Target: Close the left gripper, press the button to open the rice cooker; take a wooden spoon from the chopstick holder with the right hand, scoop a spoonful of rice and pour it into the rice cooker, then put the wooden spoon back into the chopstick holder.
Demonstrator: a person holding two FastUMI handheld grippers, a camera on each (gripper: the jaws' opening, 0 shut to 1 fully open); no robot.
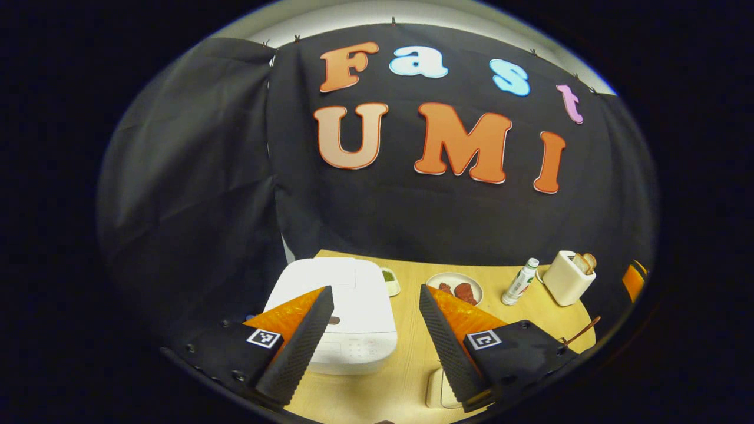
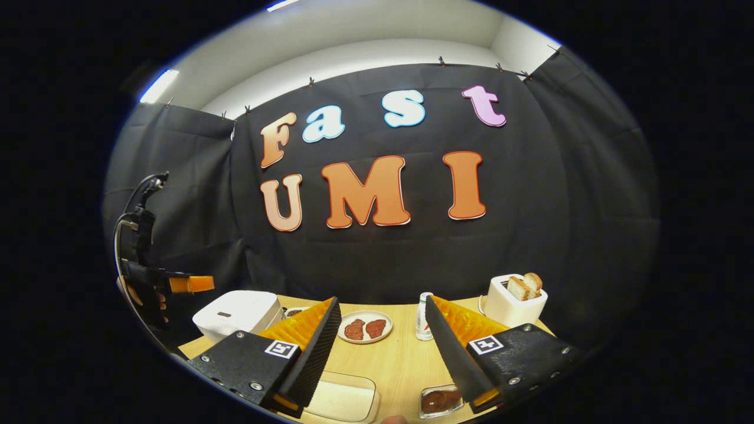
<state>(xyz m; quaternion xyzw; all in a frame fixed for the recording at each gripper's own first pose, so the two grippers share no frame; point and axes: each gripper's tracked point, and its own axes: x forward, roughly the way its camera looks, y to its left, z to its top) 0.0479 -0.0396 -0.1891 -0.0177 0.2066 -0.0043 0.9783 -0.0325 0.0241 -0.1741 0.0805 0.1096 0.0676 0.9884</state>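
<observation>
A: Items, left to right, placed from the rice cooker. Start with the left gripper view.

B: Left tool (image 1: 376, 315): fingers spread wide, nothing between them, held above the bench (image 1: 406, 377). Rice cooker (image 1: 339, 312): white, lid down, standing at the left end of the bench, partly behind the tool's left finger. Small dish with something green (image 1: 389, 279): just beside the cooker's right rear corner. Plate of red meat pieces (image 1: 456, 288): right of the cooker. Bottle (image 1: 521, 281): upright, farther right than the plate. Toaster (image 1: 568, 277): white, bread standing in its slot, farthest from the cooker. Wooden spoon handle (image 1: 582, 331): slanting up at the right edge, well apart from the cooker; what it stands in I cannot tell.

A: And the right gripper view?

B: Left tool (image 2: 189, 284) again, far off at the left, with a hand on its grip, above and left of the rice cooker (image 2: 238, 314). Right tool (image 2: 382, 330): fingers also wide apart, holding nothing. Clear box (image 2: 344, 397): on the bench near the camera, front right of the cooker. Plate (image 2: 365, 328), bottle (image 2: 423, 318), toaster (image 2: 513, 303) follow rightward. Small clear container with dark contents (image 2: 437, 401): near edge, well right of the cooker.
</observation>
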